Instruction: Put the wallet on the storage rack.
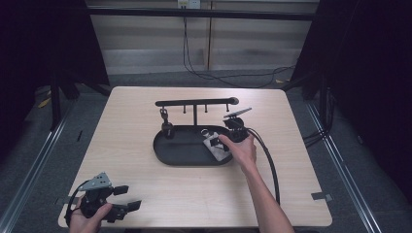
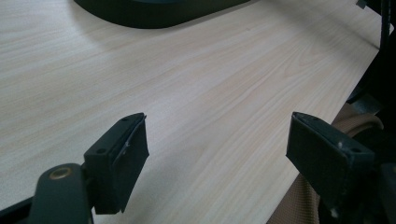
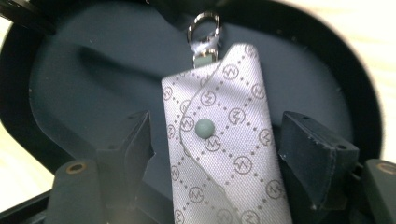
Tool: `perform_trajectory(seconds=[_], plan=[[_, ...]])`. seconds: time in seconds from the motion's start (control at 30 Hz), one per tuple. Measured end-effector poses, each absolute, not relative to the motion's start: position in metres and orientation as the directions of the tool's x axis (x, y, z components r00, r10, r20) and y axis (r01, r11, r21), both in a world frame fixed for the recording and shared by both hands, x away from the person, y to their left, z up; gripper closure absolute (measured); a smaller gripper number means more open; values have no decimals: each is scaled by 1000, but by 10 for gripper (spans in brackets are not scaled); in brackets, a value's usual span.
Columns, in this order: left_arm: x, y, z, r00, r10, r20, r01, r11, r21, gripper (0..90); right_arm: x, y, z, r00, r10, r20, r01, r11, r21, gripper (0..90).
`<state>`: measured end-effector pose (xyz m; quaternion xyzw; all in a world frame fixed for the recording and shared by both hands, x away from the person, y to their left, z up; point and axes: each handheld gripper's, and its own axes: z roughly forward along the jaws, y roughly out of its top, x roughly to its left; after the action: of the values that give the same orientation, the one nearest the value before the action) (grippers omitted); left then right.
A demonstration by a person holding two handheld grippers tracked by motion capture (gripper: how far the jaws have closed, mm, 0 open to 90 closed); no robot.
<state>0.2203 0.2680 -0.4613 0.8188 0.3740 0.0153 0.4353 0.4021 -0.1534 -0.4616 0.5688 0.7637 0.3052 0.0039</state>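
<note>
Nearest the lens in the right gripper view, the right gripper [image 3: 215, 154] straddles a pale grey woven-fabric key pouch [image 3: 224, 144] printed with small circled monograms and dotted diamond lines. Its two black jaws stand partly open, one on each side of the pouch, and their pads do not press on it. The pouch lies flat in a shallow black oval tray [image 3: 70, 79] with a smooth, matte floor and a raised rim. A curved flap closes the pouch with a round grey-green snap button [image 3: 205, 129], and a shiny metal swivel clasp [image 3: 204, 29] sticks out from its top end.

In the high view the pouch [image 1: 215, 147] sits in the right half of the tray [image 1: 177, 150], under the person's right hand [image 1: 240, 149]. A black metal T-shaped hanger stand [image 1: 195, 104] rises from the tray's far edge, its crossbar carrying short pegs. A small dark item [image 1: 165, 116] hangs from a peg near its left end; its kind cannot be told.

The tray rests on a light wood-grain tabletop [image 1: 145, 189] with rounded corners. Around it lie grey floor, metal rails and dark curtains, with a pale wall panel behind.

At the near left corner the left gripper [image 1: 127, 197] is held low, and in the left gripper view its jaws gape wide over bare tabletop [image 2: 196, 93], nothing between them.
</note>
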Motion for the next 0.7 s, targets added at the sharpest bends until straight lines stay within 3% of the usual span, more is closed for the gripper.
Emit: perform_trajectory(seconds=[0.33,0.7], plan=[[222,269,-462,712,636,-297,603,-339,722,205,387,-161,-455,-389,861,328,822,163,545,156],[224,268,-461,700,649,-299,607,-320,727,200,368,-189,-441,-384,860,335,795,123,594,141]])
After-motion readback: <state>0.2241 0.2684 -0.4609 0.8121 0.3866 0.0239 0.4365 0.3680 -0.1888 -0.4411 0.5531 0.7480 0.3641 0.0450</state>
